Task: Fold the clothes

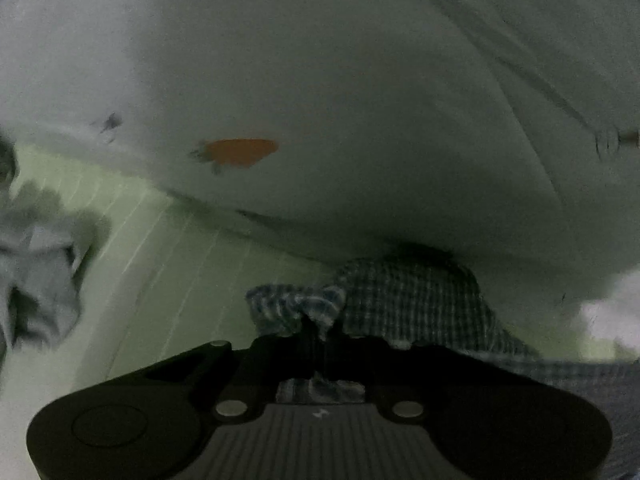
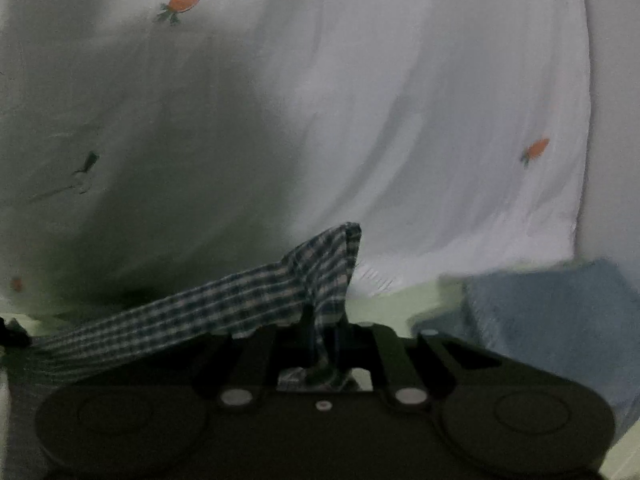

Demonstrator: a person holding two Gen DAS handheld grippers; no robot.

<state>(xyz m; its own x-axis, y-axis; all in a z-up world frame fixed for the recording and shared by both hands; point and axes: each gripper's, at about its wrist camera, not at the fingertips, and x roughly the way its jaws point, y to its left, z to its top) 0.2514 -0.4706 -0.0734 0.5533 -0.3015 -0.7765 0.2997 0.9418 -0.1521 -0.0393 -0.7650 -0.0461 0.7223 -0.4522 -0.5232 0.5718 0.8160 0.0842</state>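
Left gripper [image 1: 316,330] closed on a bunched corner of the checked garment [image 1: 416,300]; jaws pressed together with the blue-and-white cloth squeezed between them and a small tuft sticking out behind, near the camera. From the pinch, the checked cloth spreading to the right and forward, partly under the white sheet [image 1: 340,80].

Right gripper [image 2: 324,328] also closed on the checked garment [image 2: 224,304]; a folded corner standing up just above the fingertips, the rest stretched as a taut band to the left and down, out of the frame.

One checked garment, held by both grippers at two different points. One white sheet [image 2: 420,100] with printed carrots behind it: one carrot in the left view, three or four in the right view. One crumpled grey cloth [image 1: 40,264] at the far left on the pale green striped surface [image 1: 172,264]. One blue folded cloth [image 2: 560,312] at the right, near the right gripper, not touching.
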